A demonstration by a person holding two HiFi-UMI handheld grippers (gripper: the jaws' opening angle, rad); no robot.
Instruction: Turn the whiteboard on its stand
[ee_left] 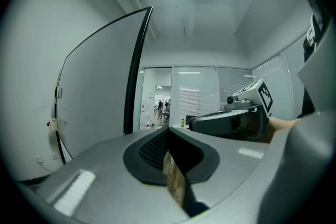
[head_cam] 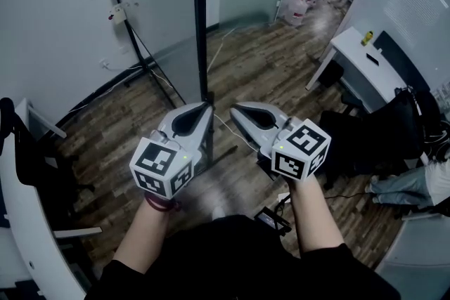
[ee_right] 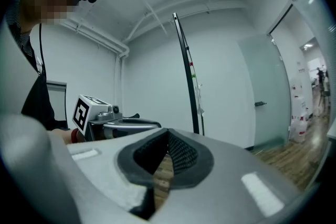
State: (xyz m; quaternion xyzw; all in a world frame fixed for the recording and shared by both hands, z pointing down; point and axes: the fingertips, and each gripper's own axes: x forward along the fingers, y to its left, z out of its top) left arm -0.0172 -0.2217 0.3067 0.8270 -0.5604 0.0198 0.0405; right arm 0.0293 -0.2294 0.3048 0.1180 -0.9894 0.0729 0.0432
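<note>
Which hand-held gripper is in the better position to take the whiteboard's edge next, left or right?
Left, probably. The left hand-held gripper has its tip right by the whiteboard's black edge; the right hand-held gripper sits off to the side. Both are shut and empty.

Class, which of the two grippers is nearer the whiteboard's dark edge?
The left gripper: its tip lies right beside the whiteboard edge, while the right gripper stands farther off.

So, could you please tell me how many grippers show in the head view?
2. The left gripper sits just left of centre, the right gripper just right of it, side by side, both pointing toward the whiteboard. Neither is hidden.
</note>
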